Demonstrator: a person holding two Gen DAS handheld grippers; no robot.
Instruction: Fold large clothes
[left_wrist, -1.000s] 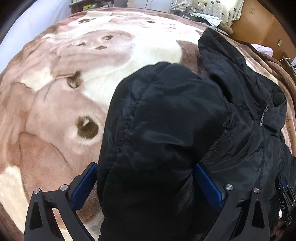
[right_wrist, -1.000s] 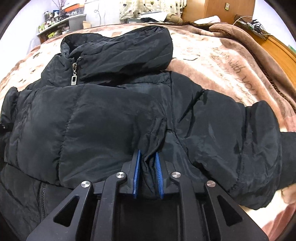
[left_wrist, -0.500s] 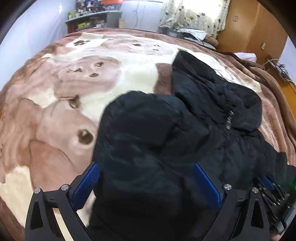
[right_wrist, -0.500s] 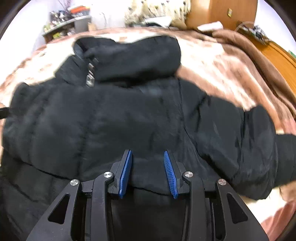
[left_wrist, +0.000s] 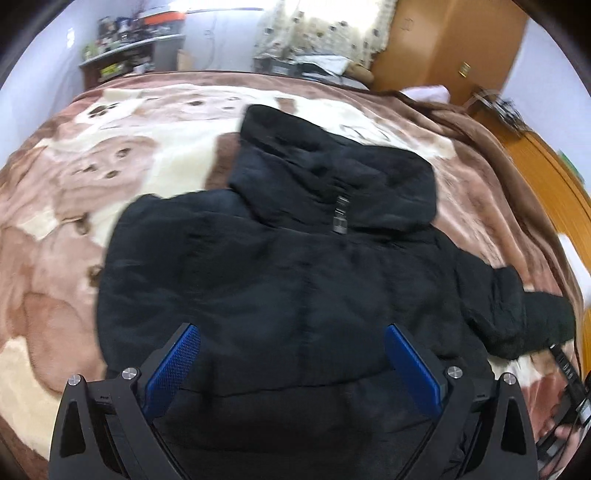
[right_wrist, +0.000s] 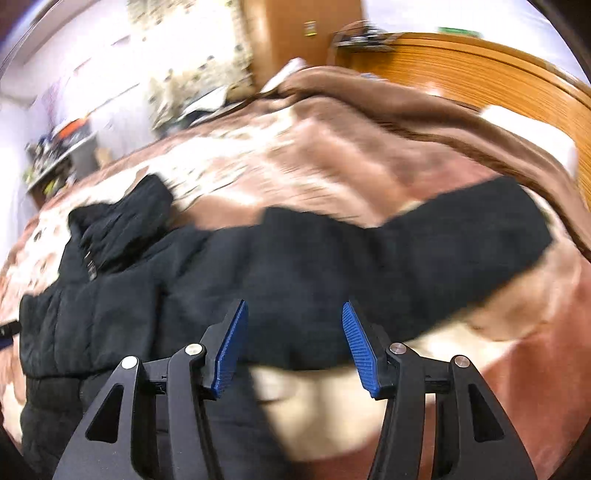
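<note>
Jacket (left_wrist: 280, 280): black puffer, lying flat on my bed's blanket (left_wrist: 110, 192), hood end away from me, zipper pull (left_wrist: 340, 221) showing at the collar. In the right wrist view the same jacket (right_wrist: 295, 266) runs across the frame, heavily blurred.
Sleeve: one arm of it (right_wrist: 480, 229) stretches out to the right over the blanket (right_wrist: 332, 155), lying flat.
Left tongs (left_wrist: 291, 354): jaws spread wide, blue pads (left_wrist: 173, 365) either side of the jacket's lower body; fabric lies below and between them, pads not pressing on it. Nothing gripped.
Right tongs (right_wrist: 293, 332): jaws have just been opening, now well apart; pads (right_wrist: 229, 347) clear of the cloth. The jacket's near edge and pale blanket show in the gap. Nothing held.
Right tongs seen from left: only a dark sliver at the frame's lower right edge (left_wrist: 565, 373); too blurred to read.
Surroundings: wooden headboard (right_wrist: 480, 74) at right, cluttered shelf (left_wrist: 129, 40) at the far wall, wardrobe (left_wrist: 454, 44) in the corner.
</note>
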